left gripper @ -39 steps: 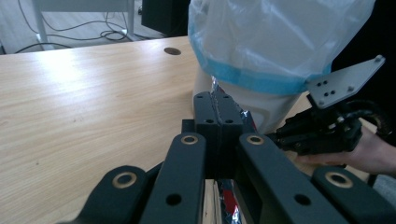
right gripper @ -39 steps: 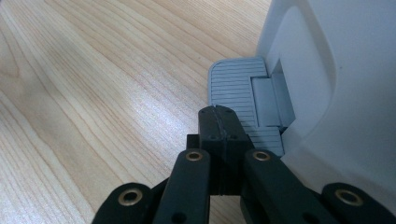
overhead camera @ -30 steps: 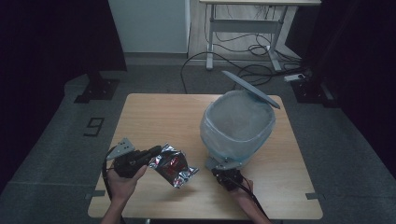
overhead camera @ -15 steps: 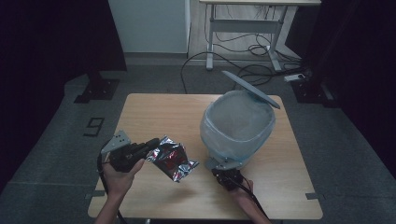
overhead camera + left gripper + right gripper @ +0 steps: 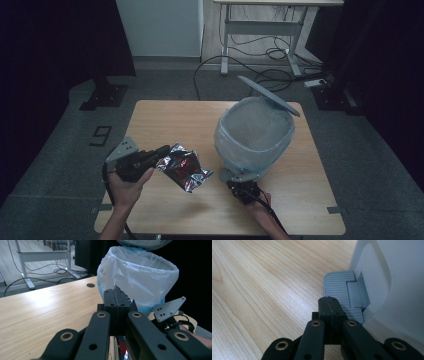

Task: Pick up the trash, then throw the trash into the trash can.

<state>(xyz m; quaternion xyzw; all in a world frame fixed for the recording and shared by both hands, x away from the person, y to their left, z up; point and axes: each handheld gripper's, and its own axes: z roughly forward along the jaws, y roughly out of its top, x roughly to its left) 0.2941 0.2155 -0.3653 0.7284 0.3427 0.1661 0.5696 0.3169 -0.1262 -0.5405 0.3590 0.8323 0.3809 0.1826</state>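
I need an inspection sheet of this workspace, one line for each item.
Surface: wooden table, bare around the things.
Job's things: foil snack bag, lifted off the table; pedal bin with plastic liner, lid raised.
Clutter: nothing seen.
Grippers: left gripper shut on an edge of the foil snack bag; right gripper shut, empty, tips on the bin's grey pedal.
Cables: loose cables on the floor beyond the table; one trails from each gripper.
Surroundings: white desk frame behind, dark curtains at both sides, a floor mark reading 9.

Black claw (image 5: 117, 298) arms, brass-ringed screws, grey plate (image 5: 121, 149)
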